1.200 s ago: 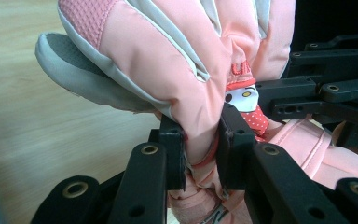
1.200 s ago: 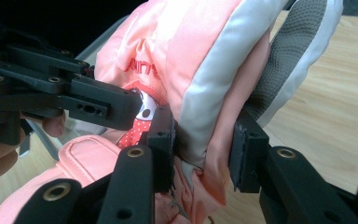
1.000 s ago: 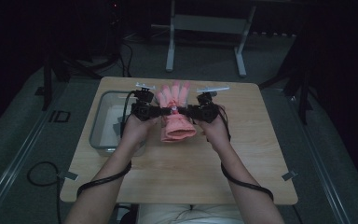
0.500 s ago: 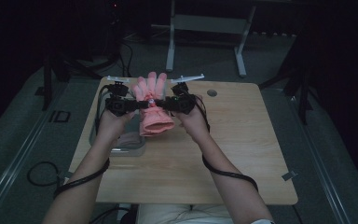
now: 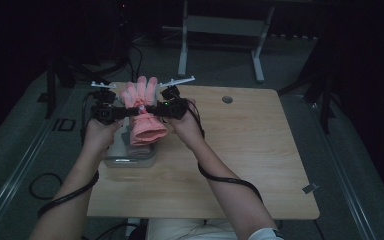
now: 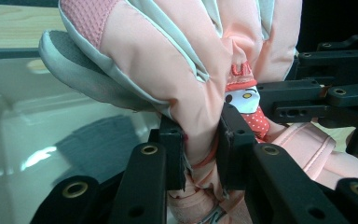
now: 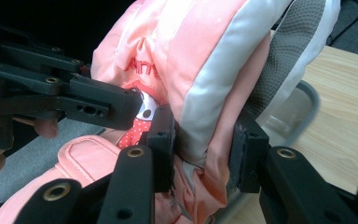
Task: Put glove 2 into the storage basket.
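A pink padded glove (image 5: pixel 142 110) with white stripes and a grey palm hangs in the air above the left part of the table, fingers pointing away from me. My left gripper (image 5: pixel 125 111) pinches its wrist from the left; in the left gripper view the jaws squeeze the glove (image 6: pixel 186 79) fabric at the left gripper (image 6: pixel 200 144). My right gripper (image 5: pixel 156 109) clamps the same wrist from the right; in the right gripper view its pads press the glove (image 7: pixel 200 70) at the right gripper (image 7: pixel 205 154). A small cartoon patch (image 6: pixel 244 100) sits on the wrist.
A clear plastic bin (image 5: pixel 130 155) stands on the wooden table (image 5: pixel 240 160) under the glove, near the left edge. A round hole (image 5: pixel 227 99) marks the table's far side. Metal stand legs (image 5: pixel 220 45) rise beyond the table. Cables trail from both forearms.
Both hands carried the glove leftwards across the table and slightly up, from the far middle to above the bin. The grip on the glove stayed the same.
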### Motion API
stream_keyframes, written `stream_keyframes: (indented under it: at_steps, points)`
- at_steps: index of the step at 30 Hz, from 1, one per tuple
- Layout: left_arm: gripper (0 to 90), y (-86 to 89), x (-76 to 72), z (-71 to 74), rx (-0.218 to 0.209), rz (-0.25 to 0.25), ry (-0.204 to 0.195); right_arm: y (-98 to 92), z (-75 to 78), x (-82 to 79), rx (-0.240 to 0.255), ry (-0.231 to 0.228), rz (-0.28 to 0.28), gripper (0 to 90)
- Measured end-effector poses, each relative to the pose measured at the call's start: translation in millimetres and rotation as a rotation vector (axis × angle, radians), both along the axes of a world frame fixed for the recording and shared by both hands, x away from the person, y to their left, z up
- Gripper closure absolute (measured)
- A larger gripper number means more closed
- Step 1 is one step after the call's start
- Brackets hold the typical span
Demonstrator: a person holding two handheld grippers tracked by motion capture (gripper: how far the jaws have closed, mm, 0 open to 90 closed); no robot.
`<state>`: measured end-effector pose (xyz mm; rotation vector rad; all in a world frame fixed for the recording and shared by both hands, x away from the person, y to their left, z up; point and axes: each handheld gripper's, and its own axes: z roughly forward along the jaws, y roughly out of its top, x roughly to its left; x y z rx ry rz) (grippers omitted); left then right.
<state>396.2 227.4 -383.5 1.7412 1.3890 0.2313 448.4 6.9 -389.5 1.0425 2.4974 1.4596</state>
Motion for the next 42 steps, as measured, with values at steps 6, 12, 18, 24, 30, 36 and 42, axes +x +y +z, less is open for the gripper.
stream_keyframes:
  at_steps: [6, 12, 18, 24, 30, 36, 42]
  points:
    - [74.3, 18.2, 0.0, -12.0, -0.008, 0.025, 0.014, 24.5, -9.0, 4.4, -0.01, 0.011, 0.019, 65.8]
    - [74.3, 28.5, 7.2, -32.5, -0.028, 0.058, 0.057, 39.1, -25.3, 12.4, -0.044, 0.032, 0.021, 65.8]
    - [74.2, 34.0, 14.9, -60.8, -0.065, 0.084, 0.104, 49.5, -48.1, 22.4, -0.089, 0.063, 0.022, 65.8]
    - [74.2, 32.6, 20.1, -86.4, -0.061, 0.089, 0.173, 51.4, -73.7, 26.7, -0.119, 0.124, 0.013, 65.8]
    - [73.5, 33.8, 25.2, -101.0, -0.054, 0.099, 0.226, 56.8, -92.8, 29.0, -0.147, 0.157, -0.001, 65.6]
    - [70.0, 30.0, 29.0, -101.5, 0.011, 0.098, 0.254, 57.2, -97.7, 31.8, -0.148, 0.173, -0.004, 64.4]
    - [59.0, 27.0, 29.4, -100.1, 0.032, 0.127, 0.243, 53.2, -95.9, 34.3, -0.141, 0.174, -0.02, 58.0]
